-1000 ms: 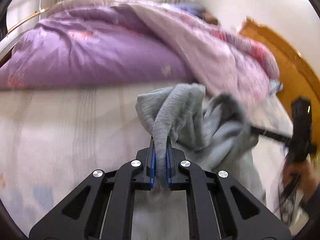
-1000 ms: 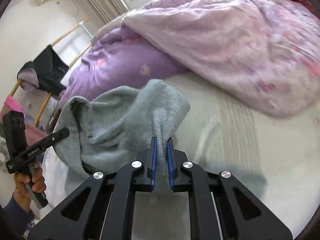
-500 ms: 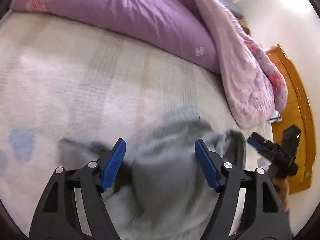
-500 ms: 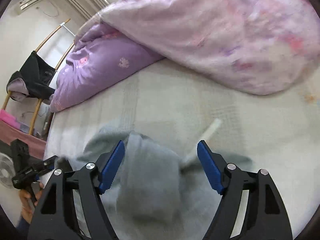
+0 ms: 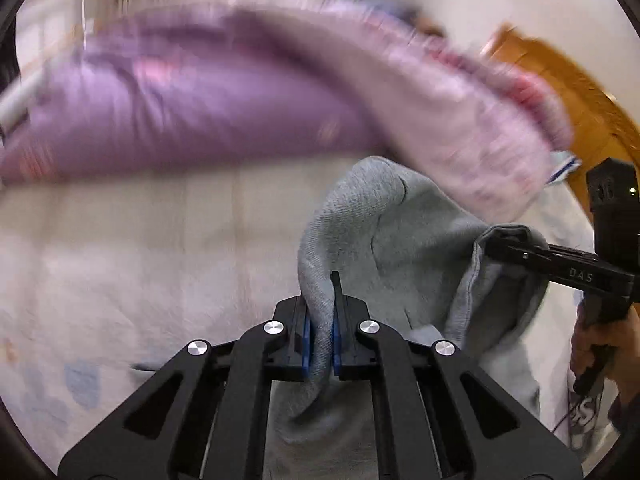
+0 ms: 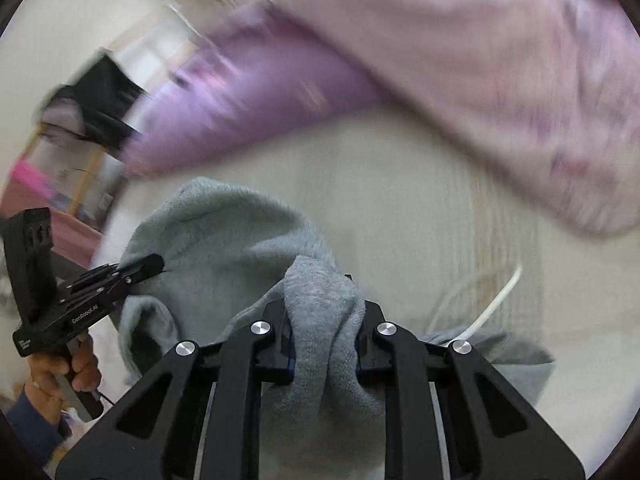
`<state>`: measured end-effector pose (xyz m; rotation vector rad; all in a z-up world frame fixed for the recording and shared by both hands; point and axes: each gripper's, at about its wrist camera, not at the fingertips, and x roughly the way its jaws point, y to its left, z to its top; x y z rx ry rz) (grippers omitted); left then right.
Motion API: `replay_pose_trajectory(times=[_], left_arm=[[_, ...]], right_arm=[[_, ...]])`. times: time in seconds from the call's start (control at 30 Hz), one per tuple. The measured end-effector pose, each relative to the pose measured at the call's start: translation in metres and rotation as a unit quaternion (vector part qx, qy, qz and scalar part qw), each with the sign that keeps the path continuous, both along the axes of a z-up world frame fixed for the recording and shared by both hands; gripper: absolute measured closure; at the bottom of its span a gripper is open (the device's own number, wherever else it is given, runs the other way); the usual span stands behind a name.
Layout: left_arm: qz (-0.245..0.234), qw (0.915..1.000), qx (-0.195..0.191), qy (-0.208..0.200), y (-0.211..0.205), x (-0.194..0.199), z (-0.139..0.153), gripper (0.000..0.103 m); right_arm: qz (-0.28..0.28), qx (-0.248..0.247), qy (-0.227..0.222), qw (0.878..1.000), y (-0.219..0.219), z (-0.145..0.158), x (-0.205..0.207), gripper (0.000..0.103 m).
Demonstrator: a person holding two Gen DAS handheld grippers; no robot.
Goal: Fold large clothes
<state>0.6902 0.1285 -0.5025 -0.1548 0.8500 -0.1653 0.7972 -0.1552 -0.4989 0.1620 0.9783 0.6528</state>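
Observation:
A grey sweatshirt (image 5: pixel 400 240) hangs bunched between both grippers above the pale bed sheet (image 5: pixel 140 260). My left gripper (image 5: pixel 320 344) is shut on a fold of it. My right gripper (image 6: pixel 324 344) is shut on another thick fold of the sweatshirt (image 6: pixel 224 240). In the left wrist view the right gripper (image 5: pixel 496 240) shows at the right, pinching the cloth. In the right wrist view the left gripper (image 6: pixel 156 262) shows at the left, gripping the cloth. A white drawstring (image 6: pixel 496 304) trails on the sheet.
A purple and pink quilt (image 5: pixel 200 112) lies heaped across the far side of the bed. A wooden headboard (image 5: pixel 576 92) stands at the right. A rack with dark clothes (image 6: pixel 104 108) stands beyond the bed's left side.
Half a second ago both grippers were open over the sweatshirt lying on the bed. Now both are shut on it and have lifted it; the views swing upward, blurred.

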Motion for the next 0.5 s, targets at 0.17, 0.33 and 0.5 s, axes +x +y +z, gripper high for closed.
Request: replay_pose_trajectory(times=[0.17, 0.33, 0.5], left_arm=[[-0.029, 0.9992, -0.026, -0.01, -0.01, -0.096, 0.022, 0.094], [-0.021, 0.9963, -0.038, 0.074, -0.047, -0.166, -0.009, 0.042], [0.038, 0.9888, -0.075, 0.123, -0.042, -0.209, -0.016, 0.042]], right_arm=[[-0.012, -0.016, -0.013, 1.0, -0.028, 0.019, -0.085, 0.074], [-0.029, -0.094, 0.06, 0.993, -0.055, -0.014, -0.154, 0.047], [-0.065, -0.069, 0.072, 0.993, -0.076, 0.006, -0.184, 0.046]])
